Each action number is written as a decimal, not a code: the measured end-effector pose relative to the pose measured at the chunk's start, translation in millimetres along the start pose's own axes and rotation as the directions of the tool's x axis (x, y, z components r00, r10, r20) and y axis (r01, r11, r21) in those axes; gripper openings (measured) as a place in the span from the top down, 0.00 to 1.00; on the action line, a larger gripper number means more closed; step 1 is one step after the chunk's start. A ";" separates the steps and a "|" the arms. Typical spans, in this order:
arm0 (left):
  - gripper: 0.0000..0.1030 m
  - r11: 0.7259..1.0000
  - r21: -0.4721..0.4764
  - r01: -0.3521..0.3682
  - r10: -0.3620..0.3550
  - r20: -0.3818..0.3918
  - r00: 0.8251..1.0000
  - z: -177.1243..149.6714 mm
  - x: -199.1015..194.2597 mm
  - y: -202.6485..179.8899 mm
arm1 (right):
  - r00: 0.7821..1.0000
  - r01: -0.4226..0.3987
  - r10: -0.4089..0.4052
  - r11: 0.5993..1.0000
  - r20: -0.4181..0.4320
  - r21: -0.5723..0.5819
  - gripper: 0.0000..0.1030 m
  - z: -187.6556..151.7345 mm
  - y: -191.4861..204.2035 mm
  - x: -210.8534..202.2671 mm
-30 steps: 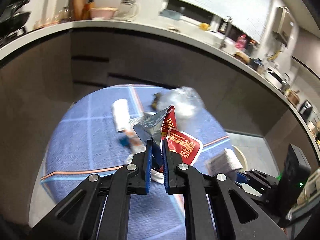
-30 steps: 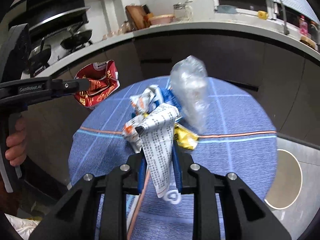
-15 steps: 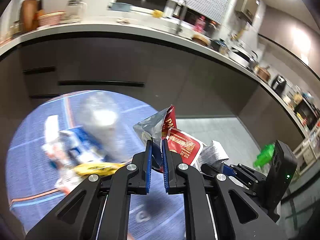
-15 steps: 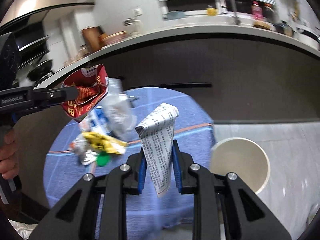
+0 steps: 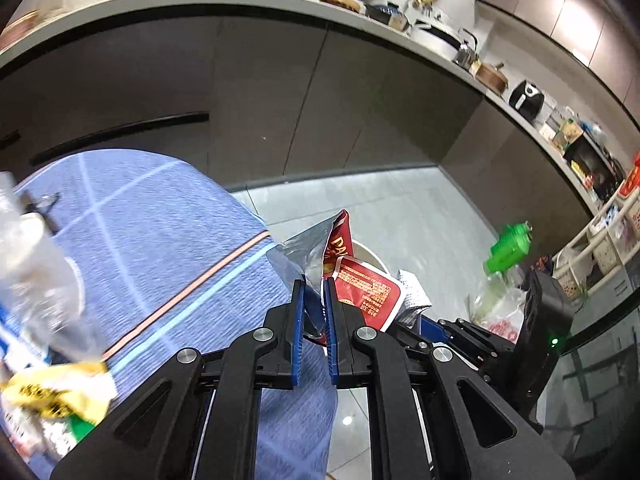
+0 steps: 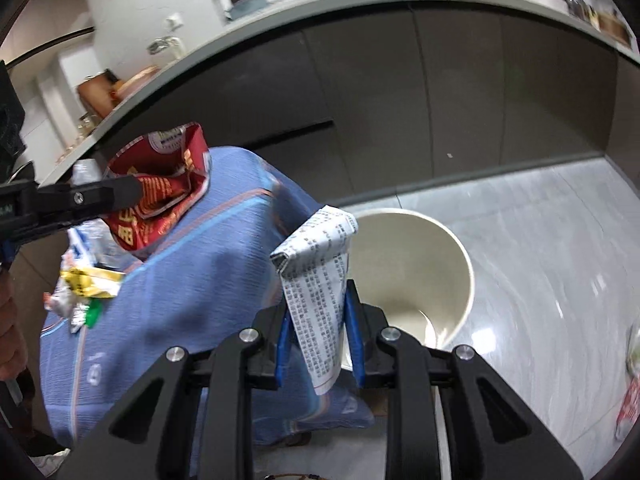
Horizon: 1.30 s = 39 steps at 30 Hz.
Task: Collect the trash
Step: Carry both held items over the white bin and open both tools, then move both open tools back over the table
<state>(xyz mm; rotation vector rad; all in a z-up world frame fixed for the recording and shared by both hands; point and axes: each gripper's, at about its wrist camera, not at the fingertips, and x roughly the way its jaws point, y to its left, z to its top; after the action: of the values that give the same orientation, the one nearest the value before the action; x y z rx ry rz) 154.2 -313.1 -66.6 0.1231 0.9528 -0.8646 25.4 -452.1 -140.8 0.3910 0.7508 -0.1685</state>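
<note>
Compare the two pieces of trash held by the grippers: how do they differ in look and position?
The red snack bag, in the left gripper, is glossy and crumpled; the printed paper, in the right gripper, is white with black text and folded. In the right wrist view the bag appears over the blue table cloth, the paper in front of the white bin. Both are clamped.

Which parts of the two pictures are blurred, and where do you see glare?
Left wrist view: the clear plastic bag and yellow wrapper at left are motion-blurred, the red snack bag sharp. Right wrist view: the printed paper is sharp, the glossy floor streaked, with small glare spots; the counter bends from fisheye distortion.
</note>
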 end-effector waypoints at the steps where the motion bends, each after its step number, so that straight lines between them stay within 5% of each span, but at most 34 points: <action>1: 0.91 1.000 0.004 0.005 -0.005 -0.010 1.000 1.2 9.1 -1.9 | 1.000 0.005 -0.004 1.000 -0.009 0.008 0.76 -2.2 -6.5 5.0; 17: 0.91 0.998 0.061 -0.005 0.012 -0.121 0.993 10.1 98.7 -19.5 | 0.997 0.031 -0.030 0.999 -0.076 0.011 0.70 -19.0 -33.3 52.6; 18: 0.91 0.998 0.064 -0.007 0.015 -0.123 0.992 10.0 101.6 -22.0 | 0.997 0.033 -0.033 0.999 -0.075 0.010 0.68 -17.6 -31.9 54.0; 20: 0.89 0.998 0.058 -0.016 0.023 -0.122 0.992 11.6 106.1 -21.9 | 0.997 0.039 -0.039 0.999 -0.065 -0.001 0.44 -16.6 -32.2 53.6; 22: 0.74 0.999 0.050 -0.016 0.021 -0.109 0.994 12.9 104.9 -21.7 | 0.998 0.053 -0.054 0.998 -0.039 -0.027 0.33 -16.1 -29.7 49.0; 24: 0.37 0.999 0.032 -0.034 0.036 -0.065 0.997 14.7 98.1 -21.2 | 0.998 0.057 -0.059 0.997 -0.025 -0.050 0.28 -15.2 -28.0 45.6; 30: 0.08 0.995 0.018 -0.099 0.098 0.059 0.993 18.3 73.3 -24.6 | 0.998 0.061 -0.061 0.997 -0.009 -0.055 0.18 -13.7 -24.8 39.7; 35: 0.08 0.993 -0.016 -0.115 0.116 0.083 0.990 14.8 59.4 -18.9 | 0.998 0.064 -0.063 0.995 0.008 -0.071 0.05 -10.4 -14.8 34.4; 39: 0.08 0.992 -0.026 -0.126 0.128 0.092 0.988 10.9 47.0 -13.2 | 0.998 0.067 -0.065 0.994 0.022 -0.086 0.04 -8.1 -16.8 26.5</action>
<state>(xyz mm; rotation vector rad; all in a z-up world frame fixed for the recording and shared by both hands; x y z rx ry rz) 165.4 -354.7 -92.0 0.1239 0.8568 -0.7370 34.7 -464.5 -169.3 0.2823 0.7499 -0.2009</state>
